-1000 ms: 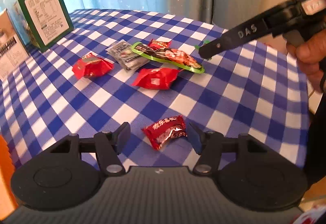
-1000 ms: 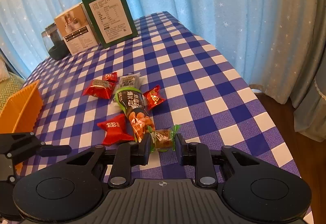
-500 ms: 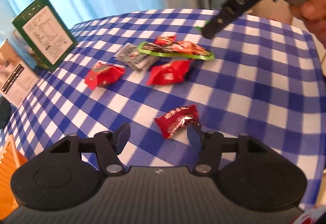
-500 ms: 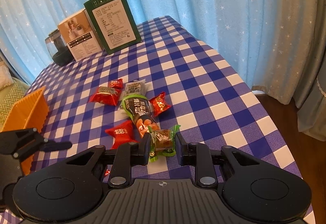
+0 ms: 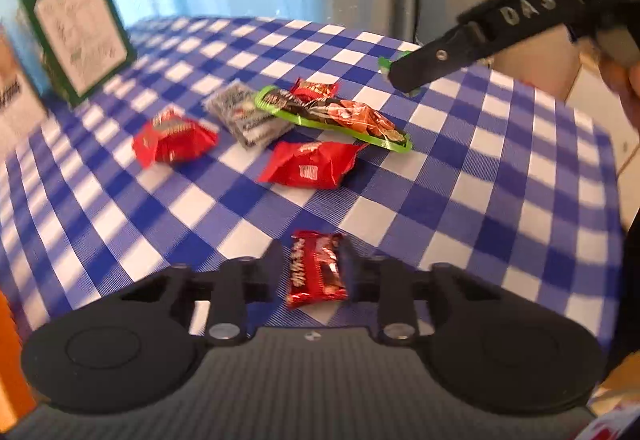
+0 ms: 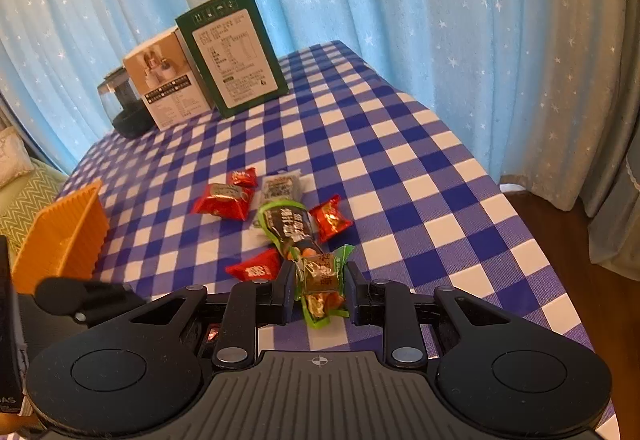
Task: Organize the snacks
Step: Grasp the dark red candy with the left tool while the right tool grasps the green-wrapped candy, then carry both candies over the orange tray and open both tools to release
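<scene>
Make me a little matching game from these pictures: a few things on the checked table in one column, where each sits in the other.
1. small red foil snack packet
2. green-edged clear snack packet
3. orange ribbed plastic bin
4. tall green cardboard box

A. at the table's left edge
B. standing at the far end
C. between the left claw's fingers
D. between the right claw's fingers

Pairs: 1-C, 2-D, 3-A, 4-B

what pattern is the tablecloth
Blue and white checks on the tablecloth, clearest in the right wrist view.

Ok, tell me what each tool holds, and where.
Left tool: red snack packet, by its long sides. Right tool: green-edged candy, across its middle.
</scene>
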The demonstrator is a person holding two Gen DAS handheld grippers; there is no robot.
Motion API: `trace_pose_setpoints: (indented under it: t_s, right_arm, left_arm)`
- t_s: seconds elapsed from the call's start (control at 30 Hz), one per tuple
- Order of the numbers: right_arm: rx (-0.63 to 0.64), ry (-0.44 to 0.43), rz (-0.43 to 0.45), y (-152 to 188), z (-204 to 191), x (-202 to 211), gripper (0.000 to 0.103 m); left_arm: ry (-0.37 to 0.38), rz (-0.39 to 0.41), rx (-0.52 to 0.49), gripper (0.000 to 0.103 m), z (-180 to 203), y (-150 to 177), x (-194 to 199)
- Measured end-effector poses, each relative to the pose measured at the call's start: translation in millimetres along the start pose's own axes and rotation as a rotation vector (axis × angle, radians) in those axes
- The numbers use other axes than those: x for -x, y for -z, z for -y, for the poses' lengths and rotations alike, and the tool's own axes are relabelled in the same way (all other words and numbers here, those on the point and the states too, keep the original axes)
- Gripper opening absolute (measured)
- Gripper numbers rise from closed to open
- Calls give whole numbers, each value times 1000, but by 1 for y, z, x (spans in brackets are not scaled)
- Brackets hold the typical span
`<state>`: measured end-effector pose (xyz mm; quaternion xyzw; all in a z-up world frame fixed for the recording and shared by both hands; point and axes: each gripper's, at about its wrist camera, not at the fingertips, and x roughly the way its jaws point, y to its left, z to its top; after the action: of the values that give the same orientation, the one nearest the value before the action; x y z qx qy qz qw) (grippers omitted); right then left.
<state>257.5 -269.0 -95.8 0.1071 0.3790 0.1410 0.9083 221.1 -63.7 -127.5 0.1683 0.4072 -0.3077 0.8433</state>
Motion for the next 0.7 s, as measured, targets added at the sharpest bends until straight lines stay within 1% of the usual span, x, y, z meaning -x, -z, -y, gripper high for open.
trace_pose_setpoints:
  t_s: [0.1,0.27,0.47,0.57,0.7]
  right_arm:
    - [7,-13,1,-1,-5,2,26]
    - [24,-27,0,-2,-18,2,26]
    - [84,-85,11,0,-48,4,26]
    - [113,-136,22,0,-68,6,26]
    - [165,-215,56,1,-99,9,26]
  left_arm:
    - [8,-10,104,23,-5,1,3]
    - [-35,0,204,22,-8,8,16]
    - [-155,53,305,22,-25,7,52]
    - [-215,72,355,22,-39,7,76]
    - [-286,81,378,22,-60,14,114]
